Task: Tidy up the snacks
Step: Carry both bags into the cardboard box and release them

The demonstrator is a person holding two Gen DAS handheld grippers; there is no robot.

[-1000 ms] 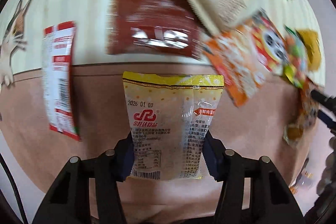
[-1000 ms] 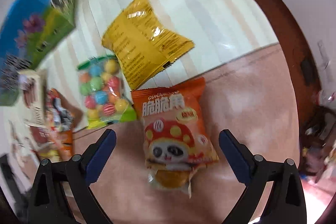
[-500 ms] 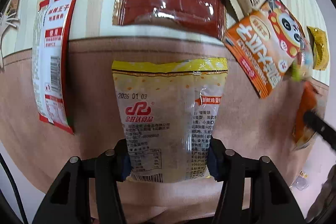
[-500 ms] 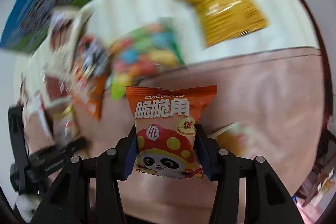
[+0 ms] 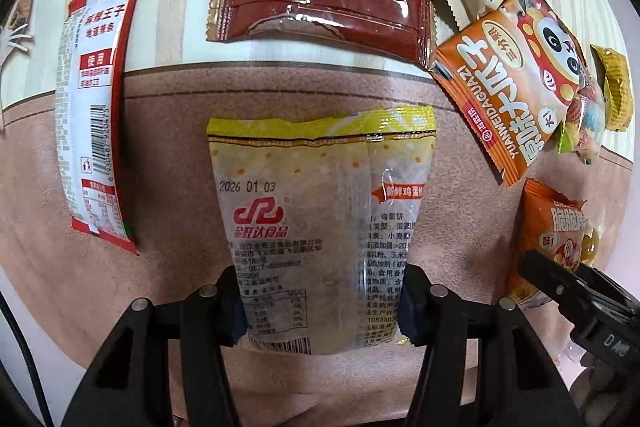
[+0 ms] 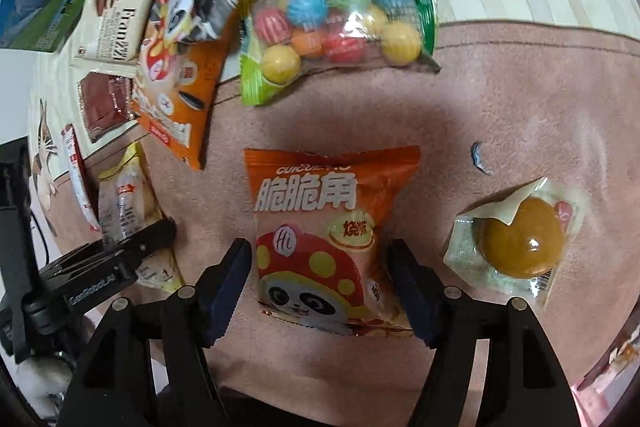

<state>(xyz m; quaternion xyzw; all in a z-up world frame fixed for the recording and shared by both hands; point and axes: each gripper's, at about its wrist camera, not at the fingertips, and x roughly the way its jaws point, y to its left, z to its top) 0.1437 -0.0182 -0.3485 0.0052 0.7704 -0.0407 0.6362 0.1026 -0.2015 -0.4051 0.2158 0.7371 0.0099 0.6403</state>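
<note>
Snacks lie spread over a pink mat and a striped cloth beyond it, and two of them sit between jaws. The right gripper had closed on the orange panda bag half a second ago; its jaws have just been opening, and now both pads stand slightly clear of the bag's sides, so the bag looks set down on the mat, between the fingers. That reads as a placement finished: it lies below the candy-ball bag, with a wrapped round cake to its right. The left gripper has kept its narrow hold on the yellow cracker bag through the second, pads pressing its lower sides, and has come closer to the mat. Its release is likely next, giving a row with the red-white packet on its left.
</note>
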